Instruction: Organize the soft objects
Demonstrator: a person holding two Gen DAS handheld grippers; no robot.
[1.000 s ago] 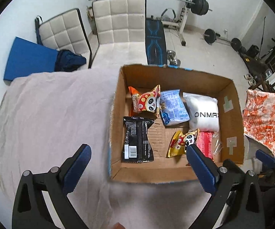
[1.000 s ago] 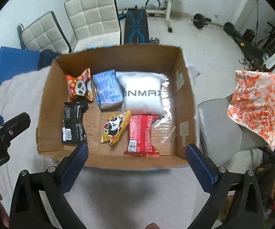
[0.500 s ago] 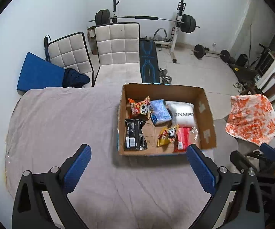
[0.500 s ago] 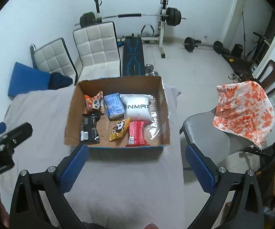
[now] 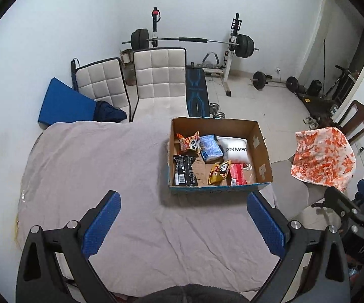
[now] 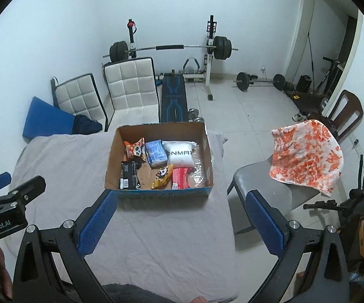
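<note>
A cardboard box (image 5: 261, 151) (image 6: 111, 161) stands on a table covered with a grey cloth (image 5: 93, 166) (image 6: 156, 240). Inside lie several soft packets: a black packet (image 5: 184, 170) (image 6: 129, 175), an orange panda packet (image 5: 189, 141) (image 6: 134, 147), a blue-white packet (image 5: 210, 147) (image 6: 156, 153), a white pillow pack (image 5: 235, 149) (image 6: 180, 155), a yellow panda packet (image 5: 218, 171) (image 6: 162, 176) and a red packet (image 5: 238, 174) (image 6: 179, 178). My left gripper (image 5: 183, 224) and my right gripper (image 6: 179, 223) are both open and empty, high above and well back from the box.
Two white padded chairs (image 5: 156, 80) and a blue mat (image 5: 63, 106) stand behind the table. A grey chair with an orange-white cloth (image 6: 305, 156) stands to the right. A barbell rack (image 6: 171, 50) and weights fill the back of the room.
Both grippers have pulled up and back from just over the box. The box looks much smaller and the whole room shows. Both stay open and empty.
</note>
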